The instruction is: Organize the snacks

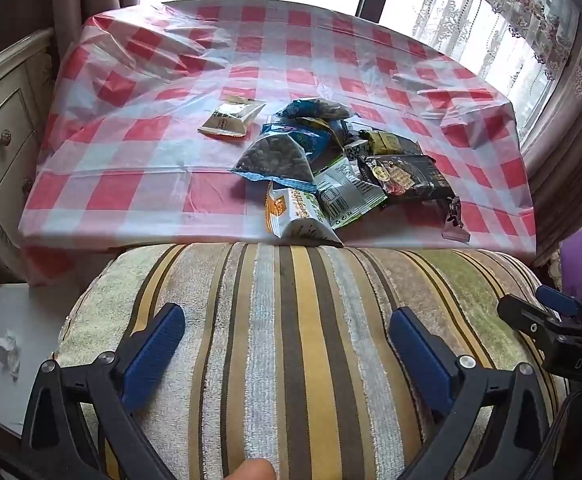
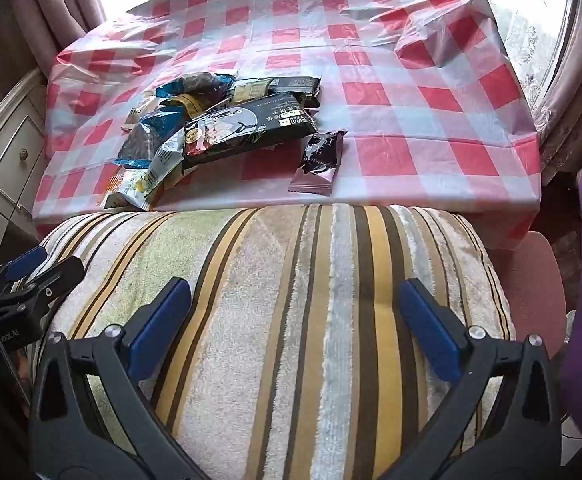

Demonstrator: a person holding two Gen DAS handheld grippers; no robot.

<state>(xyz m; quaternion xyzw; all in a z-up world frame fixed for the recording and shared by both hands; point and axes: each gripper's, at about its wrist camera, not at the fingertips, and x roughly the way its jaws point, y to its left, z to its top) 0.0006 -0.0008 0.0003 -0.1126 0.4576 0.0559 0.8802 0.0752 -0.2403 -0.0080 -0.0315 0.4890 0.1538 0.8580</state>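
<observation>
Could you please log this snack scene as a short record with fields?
surface: table under a red-checked cloth
snacks: loose pile of packets, unsorted
apart from pile: cream packet on its left; dark mauve packet on its right
foreground: striped cushion
left gripper: jaws wide, empty
right gripper: jaws wide, empty

Left gripper (image 1: 287, 320) (fingers spread wide) hangs over a striped cushion (image 1: 291, 340) — snack packets (image 1: 331, 168) heaped on the checked tablecloth (image 1: 131, 140).
</observation>
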